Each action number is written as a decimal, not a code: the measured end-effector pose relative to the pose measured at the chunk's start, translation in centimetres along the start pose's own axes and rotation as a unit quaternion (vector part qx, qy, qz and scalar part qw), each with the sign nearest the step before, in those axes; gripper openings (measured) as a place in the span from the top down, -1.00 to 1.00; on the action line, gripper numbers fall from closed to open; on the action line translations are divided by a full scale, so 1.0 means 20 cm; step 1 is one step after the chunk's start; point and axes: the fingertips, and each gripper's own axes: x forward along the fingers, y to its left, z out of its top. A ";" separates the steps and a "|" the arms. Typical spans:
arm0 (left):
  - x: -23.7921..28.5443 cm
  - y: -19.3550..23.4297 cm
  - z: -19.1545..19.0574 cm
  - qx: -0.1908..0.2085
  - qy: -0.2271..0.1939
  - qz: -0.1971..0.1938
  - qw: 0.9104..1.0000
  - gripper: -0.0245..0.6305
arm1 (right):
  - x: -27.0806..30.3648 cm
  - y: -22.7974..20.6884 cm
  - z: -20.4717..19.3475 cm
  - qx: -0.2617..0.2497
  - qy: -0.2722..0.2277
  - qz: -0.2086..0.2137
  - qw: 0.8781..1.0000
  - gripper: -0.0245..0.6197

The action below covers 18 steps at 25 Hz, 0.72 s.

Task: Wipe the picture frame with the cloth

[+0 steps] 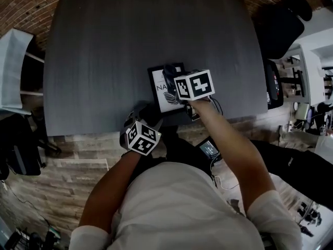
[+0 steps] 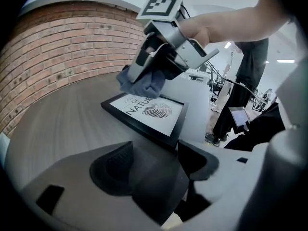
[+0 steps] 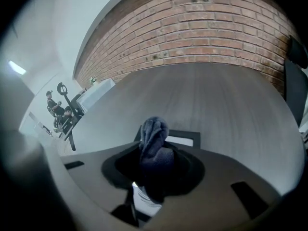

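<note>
White shirt (image 1: 177,207) and two bare forearms fill the bottom of the head view, each arm reaching forward with one pair of tongs. Both work at the near edge of a dark grey table (image 1: 130,46), where the reach is short and the person can look straight down on the job.

Just ahead of the left tongs (image 2: 153,153) lies the frame (image 2: 144,112). It rests flat on the table with its black border around a white print, one corner pointing into the gap between the jaws. Those jaws stand apart and grip nothing. The corner sits close to the right-hand jaw tip, though I cannot tell whether it touches. Parked low at that corner, these tongs look placed to stop the frame sliding once rubbing starts.

The right tongs (image 3: 155,150) are clenched on the cloth (image 3: 153,129), a dark blue-grey wad pinched so that a soft lump sticks out past the tips. That way fabric, not hard plastic, should meet the glass. The left gripper view shows these tongs tilted downward from above, with the wad over the far part of the frame, beyond the printed words. Contact looks close or just made, though the exact gap is not clear.

Wiping seems at an early stage, with most of the print lying on the near side of the wad.
</note>
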 end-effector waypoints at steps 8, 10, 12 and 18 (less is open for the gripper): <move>-0.01 0.01 0.01 0.010 -0.004 -0.007 1.000 0.04 | 0.24 0.23 0.24 -0.048 0.004 0.015 0.999 0.57; -0.02 0.01 0.00 0.014 -0.006 -0.012 1.000 0.04 | 0.28 0.24 0.28 -0.057 0.006 0.008 0.998 0.57; -0.02 0.01 0.00 0.019 -0.008 -0.016 1.000 0.05 | 0.32 0.22 0.30 -0.061 0.012 -0.004 0.998 0.57; -0.01 0.02 0.00 0.020 -0.014 -0.014 1.000 0.05 | 0.37 0.21 0.23 -0.072 0.027 -0.016 0.997 0.57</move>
